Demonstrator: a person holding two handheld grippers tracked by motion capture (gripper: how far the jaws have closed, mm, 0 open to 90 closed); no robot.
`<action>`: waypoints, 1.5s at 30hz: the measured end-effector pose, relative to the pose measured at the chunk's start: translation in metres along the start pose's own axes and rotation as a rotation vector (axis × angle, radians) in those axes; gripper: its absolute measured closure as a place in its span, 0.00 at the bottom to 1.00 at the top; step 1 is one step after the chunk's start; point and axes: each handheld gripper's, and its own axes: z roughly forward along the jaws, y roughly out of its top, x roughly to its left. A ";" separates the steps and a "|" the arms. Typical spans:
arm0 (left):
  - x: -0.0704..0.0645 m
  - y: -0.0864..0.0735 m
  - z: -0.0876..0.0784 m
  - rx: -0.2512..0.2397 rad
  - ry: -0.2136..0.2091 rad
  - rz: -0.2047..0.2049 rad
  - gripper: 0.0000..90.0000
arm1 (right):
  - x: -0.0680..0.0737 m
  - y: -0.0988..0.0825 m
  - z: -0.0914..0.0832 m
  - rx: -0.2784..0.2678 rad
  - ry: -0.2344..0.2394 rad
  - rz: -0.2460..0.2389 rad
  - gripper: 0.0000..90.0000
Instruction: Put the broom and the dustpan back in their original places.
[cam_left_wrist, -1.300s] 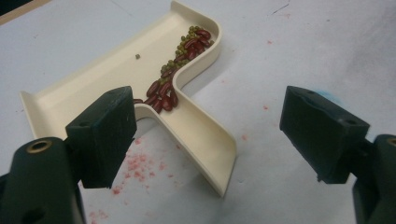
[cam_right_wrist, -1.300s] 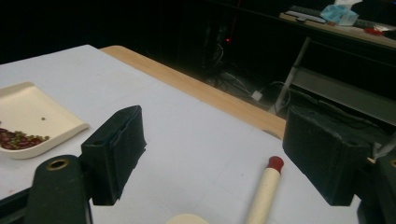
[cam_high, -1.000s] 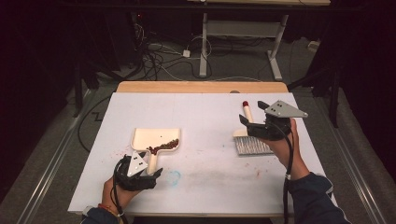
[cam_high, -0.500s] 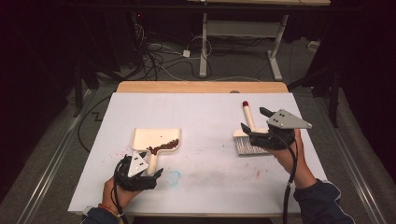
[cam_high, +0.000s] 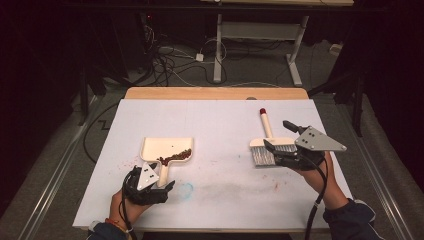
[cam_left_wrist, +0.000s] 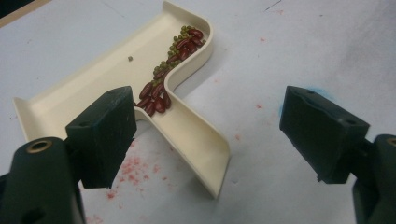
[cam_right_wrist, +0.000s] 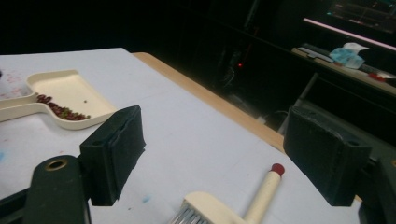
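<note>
Cream dustpan (cam_left_wrist: 116, 79), holding beans (cam_left_wrist: 166, 70), lies between the wide-open jaws of the left gripper (cam_left_wrist: 205, 135). Brush (cam_right_wrist: 233, 205) lies below the wide-open right gripper (cam_right_wrist: 210, 158).

No readable text, label, brand, number or sign shows anywhere in these views.

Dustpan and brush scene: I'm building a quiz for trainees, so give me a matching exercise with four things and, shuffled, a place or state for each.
Things:
1. dustpan
2. brush
3. beans
4. left gripper

Places or states:
A. lies on the table's right side, red-tipped handle pointing away from the person
B. heaped along the pan's back wall by the handle
C. jaws open, either side of the pan's handle
D. cream, on the table's left side

Pairs: 1-D, 2-A, 3-B, 4-C
</note>
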 end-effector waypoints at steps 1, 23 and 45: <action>0.000 0.000 0.000 0.000 -0.002 0.001 0.21 | 0.000 -0.001 -0.001 0.001 0.009 -0.001 0.22; -0.002 0.001 0.002 0.000 -0.011 0.025 0.21 | 0.006 -0.032 -0.021 0.015 -0.008 -0.052 0.21; -0.004 0.002 0.002 -0.002 -0.021 0.050 0.21 | 0.010 -0.069 -0.034 0.080 0.017 -0.049 0.21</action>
